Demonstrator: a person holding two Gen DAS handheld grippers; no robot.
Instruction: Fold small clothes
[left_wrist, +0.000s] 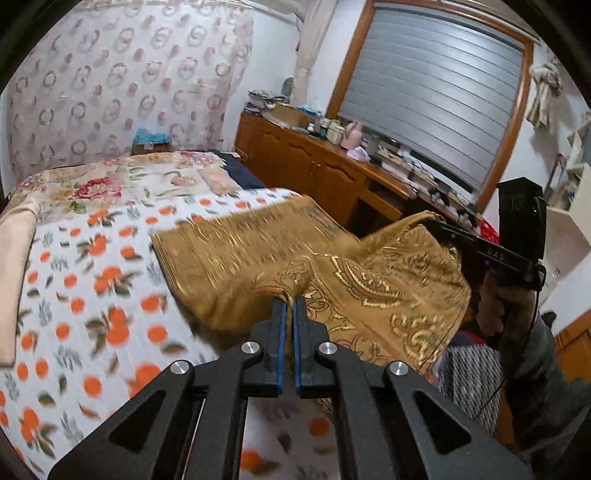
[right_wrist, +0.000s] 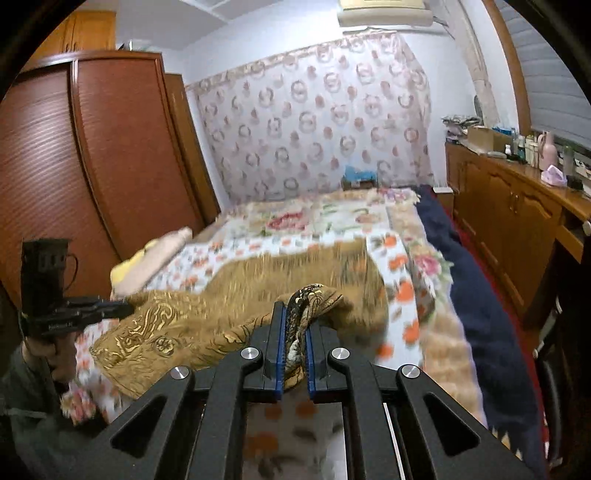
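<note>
A golden-brown garment (left_wrist: 280, 254) with a shiny gold paisley pattern lies partly on the bed, its near edge lifted. My left gripper (left_wrist: 290, 301) is shut on one near corner of it. In the same view the right gripper (left_wrist: 434, 226) pinches the other corner, higher and to the right. The right wrist view shows the garment (right_wrist: 258, 291) stretched between both grippers. There my right gripper (right_wrist: 295, 310) is shut on a bunched fold of the cloth, and the left gripper (right_wrist: 127, 308) holds the far left corner, with a hand below it.
The bed carries an orange-fruit print sheet (left_wrist: 85, 295) and a floral blanket (left_wrist: 110, 181). A wooden cabinet (left_wrist: 314, 166) with clutter runs along the right under a shuttered window. A dark wardrobe (right_wrist: 92, 166) stands left of the bed. Folded pale clothes (right_wrist: 155, 254) lie at the bed's left edge.
</note>
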